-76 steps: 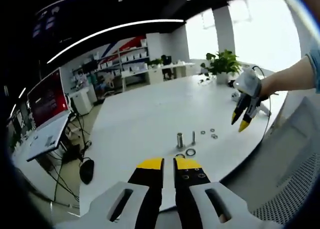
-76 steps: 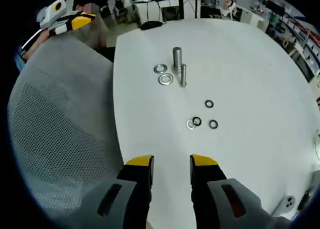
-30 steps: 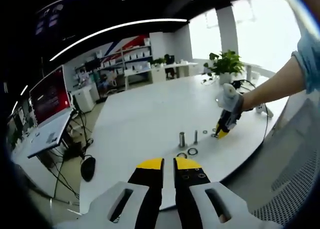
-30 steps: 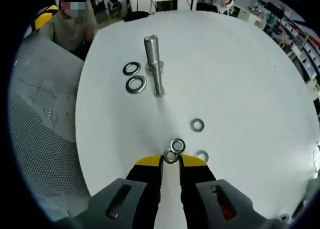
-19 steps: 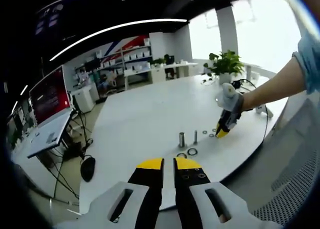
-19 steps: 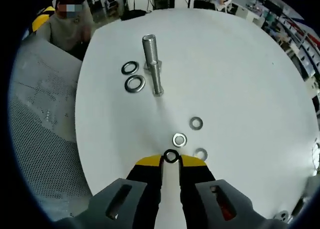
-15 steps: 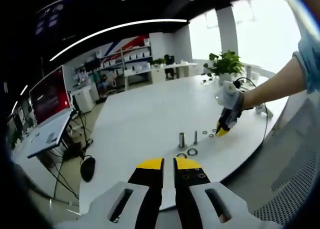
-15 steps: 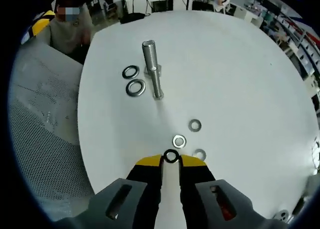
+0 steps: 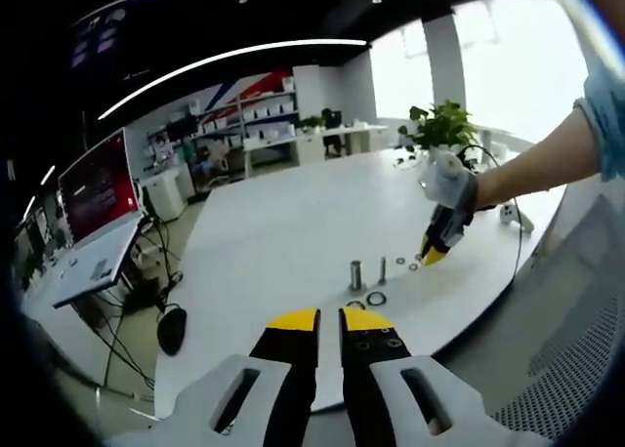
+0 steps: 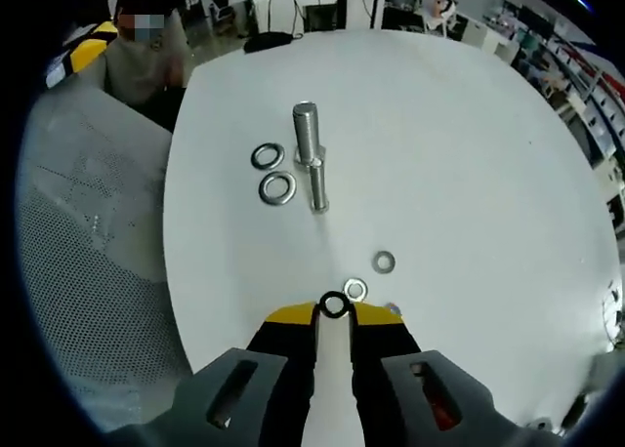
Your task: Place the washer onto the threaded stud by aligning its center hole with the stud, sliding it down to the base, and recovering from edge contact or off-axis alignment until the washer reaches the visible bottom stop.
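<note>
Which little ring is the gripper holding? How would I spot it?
Start at the white round table and find the right gripper. The black washer sits pinched between its yellow tips, raised off the table. Its neighbours, such as the silver washer, are shiny and lie flat.

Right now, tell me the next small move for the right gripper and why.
Probably carry the black washer forward toward the thinner stud. The right gripper pinches it at its tips, off the white table, with both studs standing bare ahead, beside two large washers.
</note>
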Demonstrator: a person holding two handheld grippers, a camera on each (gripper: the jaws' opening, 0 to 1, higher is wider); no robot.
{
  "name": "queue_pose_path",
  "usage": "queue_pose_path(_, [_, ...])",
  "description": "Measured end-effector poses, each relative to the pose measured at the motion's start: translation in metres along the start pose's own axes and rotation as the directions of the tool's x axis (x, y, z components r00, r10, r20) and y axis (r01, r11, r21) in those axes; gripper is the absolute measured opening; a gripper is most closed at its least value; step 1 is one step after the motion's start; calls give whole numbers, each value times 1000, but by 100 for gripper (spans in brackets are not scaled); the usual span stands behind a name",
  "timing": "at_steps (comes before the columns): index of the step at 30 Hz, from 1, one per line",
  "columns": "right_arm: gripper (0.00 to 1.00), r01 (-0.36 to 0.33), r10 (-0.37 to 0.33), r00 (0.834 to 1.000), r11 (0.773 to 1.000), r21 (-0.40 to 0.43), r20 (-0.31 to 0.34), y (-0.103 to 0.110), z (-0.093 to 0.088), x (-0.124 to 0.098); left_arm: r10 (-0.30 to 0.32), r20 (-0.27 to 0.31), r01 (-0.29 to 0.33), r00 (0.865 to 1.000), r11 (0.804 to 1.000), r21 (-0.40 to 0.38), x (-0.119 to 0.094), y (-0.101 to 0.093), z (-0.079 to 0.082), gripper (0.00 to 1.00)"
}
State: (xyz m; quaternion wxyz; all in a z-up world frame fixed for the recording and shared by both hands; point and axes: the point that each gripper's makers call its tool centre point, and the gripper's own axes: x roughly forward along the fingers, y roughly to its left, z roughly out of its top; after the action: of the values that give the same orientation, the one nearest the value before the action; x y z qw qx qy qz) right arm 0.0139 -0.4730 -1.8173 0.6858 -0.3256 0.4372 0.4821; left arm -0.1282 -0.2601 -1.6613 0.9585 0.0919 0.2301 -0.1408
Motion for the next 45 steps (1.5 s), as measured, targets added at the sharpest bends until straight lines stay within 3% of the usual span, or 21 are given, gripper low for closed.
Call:
queue_pose_path(12, [13,34,-34,998,999,-2,62,-9,38,-21,1,-17,0,1000,1000,7,-1,0,-4,6])
queue_pose_path(25, [13,54,-52,997,998,-26,63,-7,48,-25,-5,-15,6,1000,1000,5,0,-1,-4,6])
queue_pose_path(27, [13,45,-43,997,999,-24,68,-5,52,-26,18,27,-17,999,1000,-13,-3,3,2,6])
queue_pose_path(29, [13,43,-41,996,999,-22,73,-4,56,-25,6,4,-6,1000,1000,-10,-1,1,-1,6])
queue_pose_path(30, [13,42,-40,996,999,-24,75,-4,57,-24,-7,-38,7,999,1000,-8,0,0,-8,6])
queue_pose_path(35, [13,36,-33,997,999,-32,71,-3,63,-19,9,53,-6,999,999,-51,-3,4,7,5])
queue_pose_path(38, [13,30,-27,997,999,-41,73,-4,70,-18,10,25,-9,1000,999,-45,-1,4,3,5])
queue_pose_path(45, [13,14,-10,998,997,-78,59,-13,85,-19,25,27,-23,999,998,-60,0,7,3,4])
